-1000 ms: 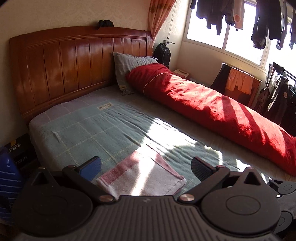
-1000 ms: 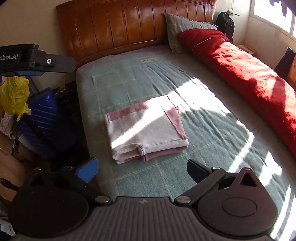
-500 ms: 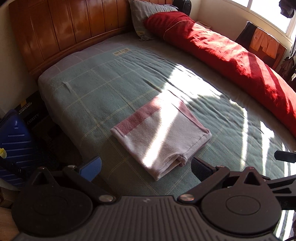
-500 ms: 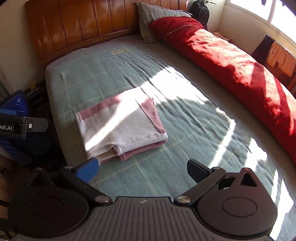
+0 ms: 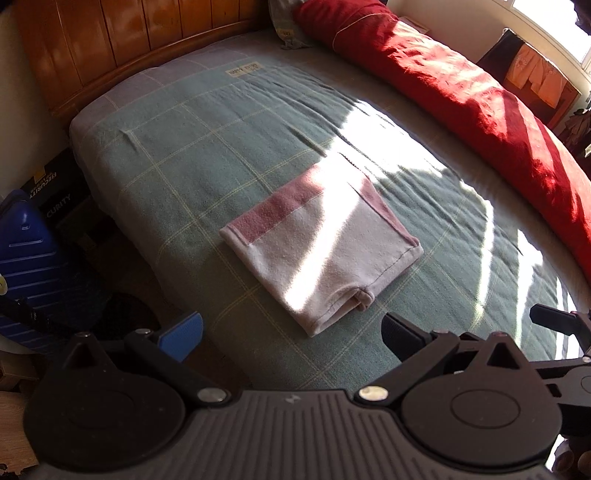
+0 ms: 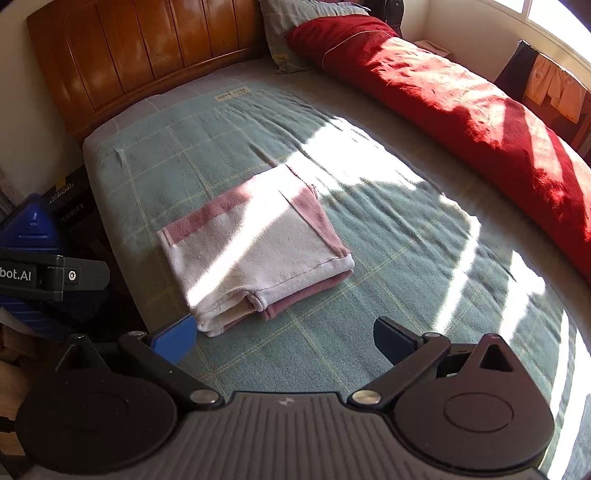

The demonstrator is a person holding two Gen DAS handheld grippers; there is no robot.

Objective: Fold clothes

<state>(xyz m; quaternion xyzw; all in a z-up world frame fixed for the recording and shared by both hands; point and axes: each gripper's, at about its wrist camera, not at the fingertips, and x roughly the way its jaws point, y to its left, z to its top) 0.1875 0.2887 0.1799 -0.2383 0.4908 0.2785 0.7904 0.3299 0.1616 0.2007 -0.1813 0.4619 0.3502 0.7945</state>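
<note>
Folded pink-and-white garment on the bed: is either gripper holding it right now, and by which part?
Nothing is held. The folded pink-and-white garment lies free on the green checked bedspread; left gripper and right gripper are both open, short of it.

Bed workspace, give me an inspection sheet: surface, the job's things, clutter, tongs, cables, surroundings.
Surface: green checked blanket on the bed, partly sunlit.
Job's things: folded white and pink garment lying flat near the bed's edge.
Clutter: rolled red quilt along the far side; grey pillow at the headboard.
Tongs: left tongs open, empty; right tongs open, empty; both short of the garment.
Cables: nothing seen.
Surroundings: wooden headboard; blue suitcase beside the bed; clothes hanging by the window.
</note>
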